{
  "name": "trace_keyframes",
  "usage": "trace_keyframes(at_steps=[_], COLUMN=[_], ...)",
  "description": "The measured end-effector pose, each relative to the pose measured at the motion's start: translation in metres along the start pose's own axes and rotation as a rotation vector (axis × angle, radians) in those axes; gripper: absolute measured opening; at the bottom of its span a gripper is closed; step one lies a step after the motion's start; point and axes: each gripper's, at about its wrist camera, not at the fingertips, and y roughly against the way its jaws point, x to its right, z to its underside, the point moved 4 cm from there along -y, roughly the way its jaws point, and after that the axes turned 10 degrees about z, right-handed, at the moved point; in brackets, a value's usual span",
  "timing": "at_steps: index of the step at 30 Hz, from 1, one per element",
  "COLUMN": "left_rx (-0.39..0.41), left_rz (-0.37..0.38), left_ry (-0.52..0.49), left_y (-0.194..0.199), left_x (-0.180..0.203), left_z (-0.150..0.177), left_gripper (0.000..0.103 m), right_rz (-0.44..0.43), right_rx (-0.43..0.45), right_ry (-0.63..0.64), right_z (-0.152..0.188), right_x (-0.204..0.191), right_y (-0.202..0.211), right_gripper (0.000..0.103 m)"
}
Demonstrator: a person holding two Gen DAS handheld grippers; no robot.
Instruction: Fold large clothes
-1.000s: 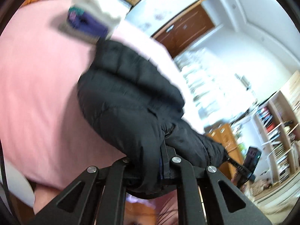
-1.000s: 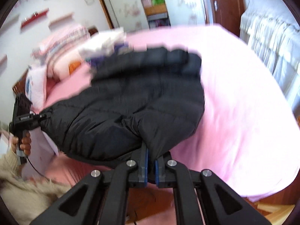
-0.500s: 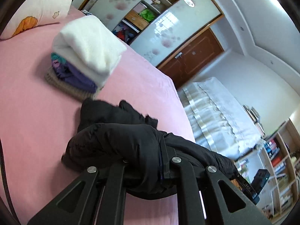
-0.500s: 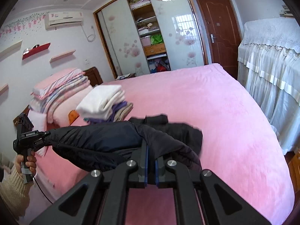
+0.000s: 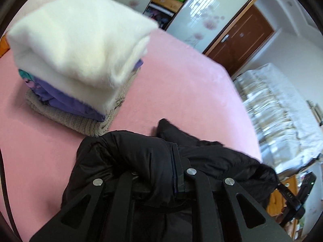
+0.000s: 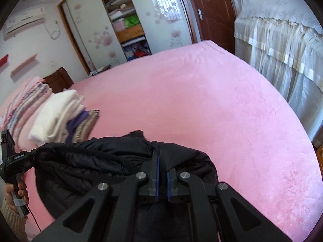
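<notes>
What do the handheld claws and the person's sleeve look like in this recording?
Both claws are matte black linkage frames with silver rivet pins. The right claw has blue pads on its fingers; the left claw carries small white lettering on its side. A black cable trails from the handle, and the sleeve is cream ribbed knit.

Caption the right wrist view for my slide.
Right gripper clamps a black puffer jacket over the pink bed.
</notes>
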Motion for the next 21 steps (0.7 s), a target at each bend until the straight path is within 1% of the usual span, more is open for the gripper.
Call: trace_keyframes(at_steps=[1,2,4,7,10,11,14,18,20,21], left_rx=[-0.004,-0.008,-0.018,-0.031,-0.041,-0.042,-0.048,-0.035,-0.031,-0.031], left_rz=[-0.013,-0.022,-0.05,-0.077,-0.091,-0.092,-0.088,-0.084,-0.082,-0.079], left_ry=[-0.002,-0.005,-0.031,-0.067,-0.073,-0.071,-0.08,-0.104,-0.104,-0.098], left_y=[-0.009,-0.018,-0.034,-0.046,-0.051,-0.05,-0.044,-0.028,-0.019,-0.016], left_x=[-0.003,-0.005,-0.009,-0.011,-0.012,-0.011,-0.005,0.004,0.01,0.013], left_z=[0.0,-0.001,0.001,0.003,0.003,0.003,-0.002,-0.015,-0.021,-0.024], left_gripper=[0.014,0.015,0.017,0.019,0.021,0.021,0.028,0.034,0.039,0.045], right_rz=[0.011,0.024,0.041,0.046,0.039,0.034,0.021,0.009,-0.014,-0.026], right_rx=[-0.01,-0.016,-0.027,-0.037,-0.05,-0.053,-0.073,-0.068,-0.056,-0.054], right_ry=[0.003,0.006,0.013,0.017,0.0,-0.011,-0.045,-0.045,-0.058,-0.062], right_z=[0.0,0.002,0.002,0.002,-0.002,-0.004,-0.009,-0.021,-0.028,-0.03], right_x=[0.0,-0.001,-0.002,-0.002,-0.001,0.0,0.002,0.001,0.001,0.001], right_y=[-0.009,-0.016,-0.029,-0.039,-0.044,-0.043,-0.038,-0.027,-0.02,-0.017], right_gripper=[0.005,0.006,0.01,0.012,0.013,0.014,0.015,0.017,0.02,0.021])
